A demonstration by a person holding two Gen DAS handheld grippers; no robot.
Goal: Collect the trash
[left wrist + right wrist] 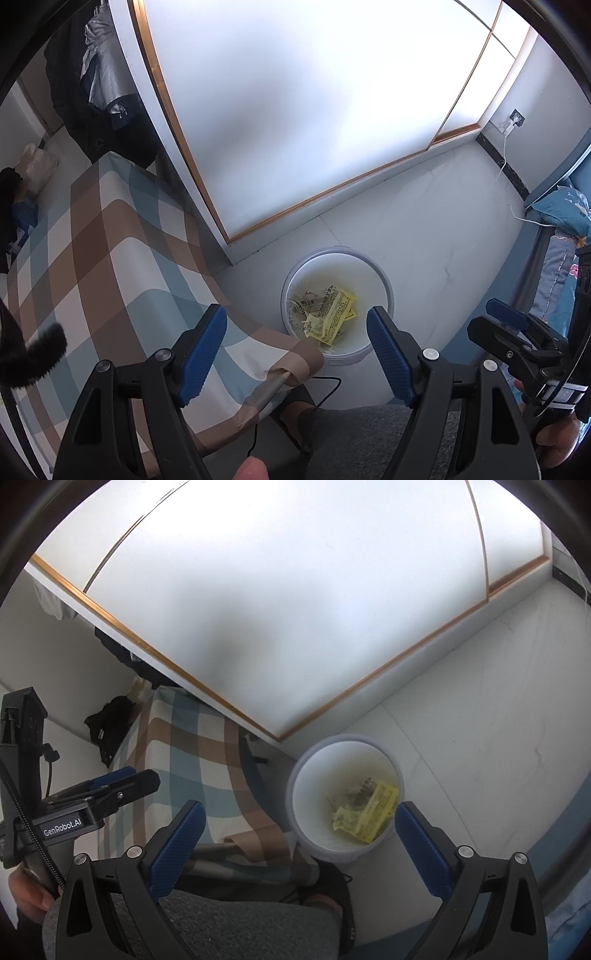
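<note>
Right wrist: bin (314, 845) with wrappers (373, 812)

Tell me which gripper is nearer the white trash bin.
Hard to call; maybe the right. Both hover above the white trash bin, jaws open and empty: right gripper over its near rim, left gripper over its table-side rim.

Legible text: one brand mark only.
"GenRobot.AI" in white on the black body of the left gripper (110, 788), lower left of the right wrist view. Dark print on the yellow wrapper (375, 814) inside the white bin (306, 775), too small to read.
</note>
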